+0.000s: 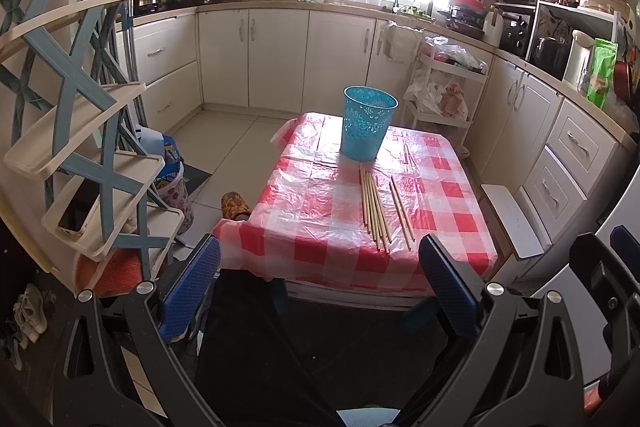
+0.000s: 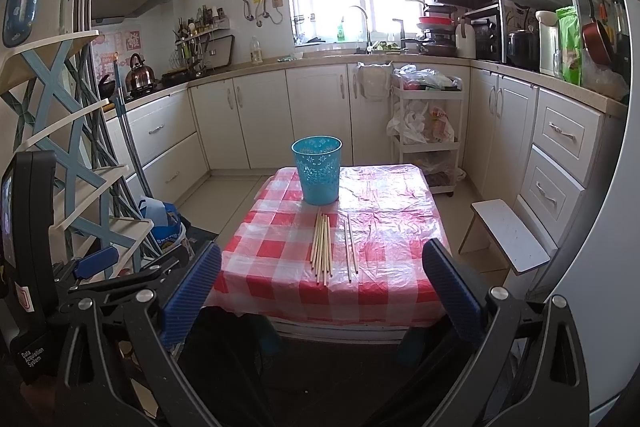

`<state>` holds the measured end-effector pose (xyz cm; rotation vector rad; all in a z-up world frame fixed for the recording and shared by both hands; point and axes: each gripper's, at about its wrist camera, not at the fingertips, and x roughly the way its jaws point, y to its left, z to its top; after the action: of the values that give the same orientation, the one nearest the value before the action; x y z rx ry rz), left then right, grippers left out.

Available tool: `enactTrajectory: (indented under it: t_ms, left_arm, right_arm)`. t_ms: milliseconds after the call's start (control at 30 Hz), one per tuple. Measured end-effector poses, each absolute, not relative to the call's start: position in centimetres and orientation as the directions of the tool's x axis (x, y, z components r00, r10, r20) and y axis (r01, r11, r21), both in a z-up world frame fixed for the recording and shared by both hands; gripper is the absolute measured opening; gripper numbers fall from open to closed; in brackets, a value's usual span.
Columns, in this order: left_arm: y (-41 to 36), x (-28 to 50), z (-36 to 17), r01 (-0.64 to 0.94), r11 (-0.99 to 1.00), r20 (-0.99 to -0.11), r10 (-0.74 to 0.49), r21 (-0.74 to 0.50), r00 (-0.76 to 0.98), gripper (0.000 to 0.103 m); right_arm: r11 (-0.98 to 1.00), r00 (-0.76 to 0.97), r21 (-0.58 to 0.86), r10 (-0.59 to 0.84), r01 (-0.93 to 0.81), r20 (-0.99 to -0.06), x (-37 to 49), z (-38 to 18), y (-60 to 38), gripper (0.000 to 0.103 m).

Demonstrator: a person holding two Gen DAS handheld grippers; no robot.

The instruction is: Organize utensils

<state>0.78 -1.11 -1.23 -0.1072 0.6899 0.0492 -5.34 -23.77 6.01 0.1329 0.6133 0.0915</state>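
I see the bundle of chopsticks [image 1: 375, 211] lying flat on the red-and-white checked table [image 1: 304, 227], long axes running from my near edge toward the blue basket [image 1: 366, 123] just behind their far tips. A separate pair [image 1: 401, 213] lies just right of them, parallel. My left gripper [image 1: 320, 291] and right gripper [image 2: 322, 295] both gape wide, empty, short of the table. White kitchen cabinets [image 2: 260, 115] surround it.
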Motion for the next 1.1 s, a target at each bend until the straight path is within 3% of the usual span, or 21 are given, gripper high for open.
enactTrajectory:
  t_ms: [133, 433, 1100]
  left_arm:
    - [-1.0, 1.4, -1.1, -0.087, 0.993, -0.686, 0.012, -0.074, 0.727, 0.095]
    - [-0.8, 2.2, -1.9, -0.086, 0.993, -0.629, 0.015, -0.082, 0.777, 0.095]
    - [-0.4, 8.6, -4.9, -0.09, 0.995, -0.656, 0.041, -0.042, 0.754, 0.095]
  right_arm:
    - [0.992, 0.836, 0.112, 0.105, -0.052, -0.539, -5.3, 5.6, -23.6, 0.097]
    - [0.994, 0.835, 0.096, 0.1, -0.057, -0.541, -4.2, 4.8, -23.4, 0.097]
    - [0.991, 0.814, 0.122, 0.111, -0.05, -0.57, 1.6, 1.9, -23.4, 0.097]
